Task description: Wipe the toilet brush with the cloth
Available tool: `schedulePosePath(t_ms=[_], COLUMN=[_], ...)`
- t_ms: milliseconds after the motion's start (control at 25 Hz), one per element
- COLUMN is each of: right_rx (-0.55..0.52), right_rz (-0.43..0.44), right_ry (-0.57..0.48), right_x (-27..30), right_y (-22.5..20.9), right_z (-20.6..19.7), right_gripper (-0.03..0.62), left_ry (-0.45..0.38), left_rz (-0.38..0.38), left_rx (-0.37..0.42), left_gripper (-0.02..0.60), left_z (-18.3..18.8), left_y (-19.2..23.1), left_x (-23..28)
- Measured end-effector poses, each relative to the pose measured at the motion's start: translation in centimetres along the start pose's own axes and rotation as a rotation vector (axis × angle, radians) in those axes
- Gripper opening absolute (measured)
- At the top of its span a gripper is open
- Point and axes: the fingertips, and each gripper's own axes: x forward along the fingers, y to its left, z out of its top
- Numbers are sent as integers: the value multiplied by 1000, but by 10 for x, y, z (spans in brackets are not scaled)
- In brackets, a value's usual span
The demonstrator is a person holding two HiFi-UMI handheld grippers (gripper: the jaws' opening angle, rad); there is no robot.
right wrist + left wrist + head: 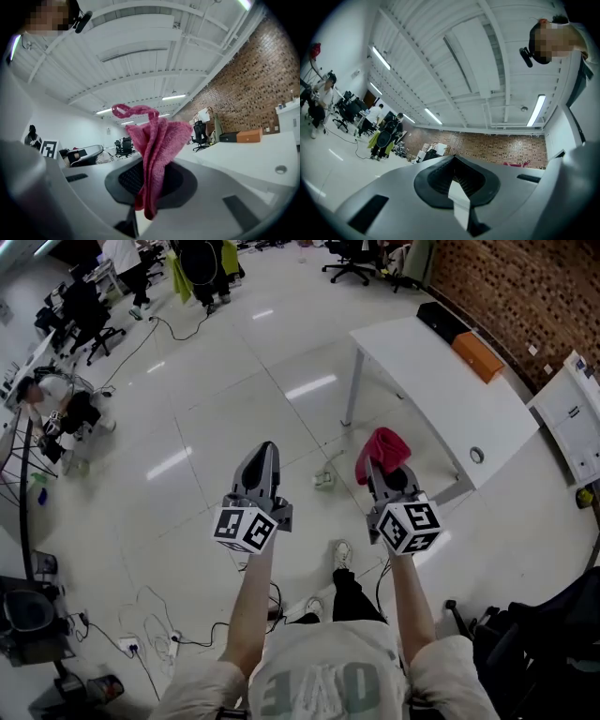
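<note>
Forearms reach up from the bottom centre of the head view, each carrying a marker-cubed tool. The left tool, at centre left, has its jaws pressed together with nothing between them. The right tool, at centre right, is clamped on a pink-red knitted cloth that bunches above its tips. No view shows the toilet brush, neither on the long white counter with its orange box at upper right nor on the tiled floor. The cloth seems pinched by one fold only, so a hard rub could pull it free. Loose cables at lower left could snag a foot during the search for the brush.
</note>
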Motion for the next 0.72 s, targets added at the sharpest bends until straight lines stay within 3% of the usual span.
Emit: schedulePosePath(t_ms=[280,480,720], right_rx=[6,25,29], right_rz=[-32,-27,48], right_ry=[0,-15,-38], right_x=[-108,-138,-160], right_y=[69,76,93], right_z=[-9,-5,6], right_gripper=[32,32,31], left_ry=[-22,-31,-49], left_rz=[-31,-46,-55], left_rx=[-2,5,23], left_gripper=[3,3,3], left_z=[35,43,49], left_y=[-48,-74,-99], left_x=[-101,-125,-144])
